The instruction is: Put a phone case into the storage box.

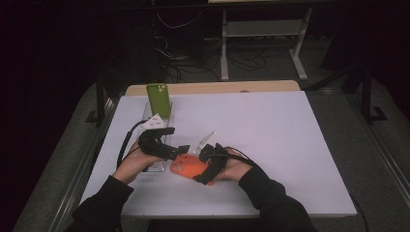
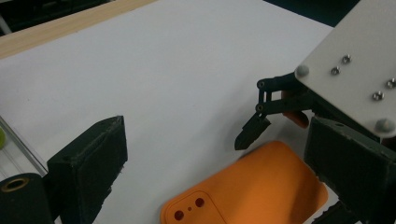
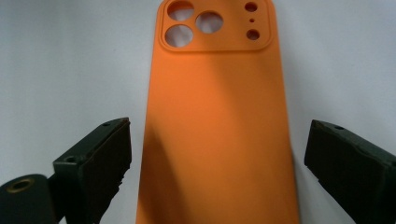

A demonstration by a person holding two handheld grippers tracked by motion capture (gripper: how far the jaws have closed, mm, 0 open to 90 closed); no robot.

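The orange phone case [image 3: 217,121] lies flat on the white counter [image 1: 270,130], camera cut-outs up. The right tongs [image 3: 217,172] straddle it, jaws apart, ready to pinch its sides. The left tongs [image 2: 219,158], also apart, wait beside it.

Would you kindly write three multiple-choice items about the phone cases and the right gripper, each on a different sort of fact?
1. Where does the orange case lie?
A. on the white table
B. on the floor
C. in the clear stand

2. What colour is the case standing at the table's far left?
A. blue
B. green
C. red

3. How do the right gripper's jaws stand?
A. shut on the case
B. shut on nothing
C. open, one on each side of the case

Answers: 1 A, it lies flat on the white top. 2 B, the high view shows it green. 3 C, gaps show between both jaws and the case.
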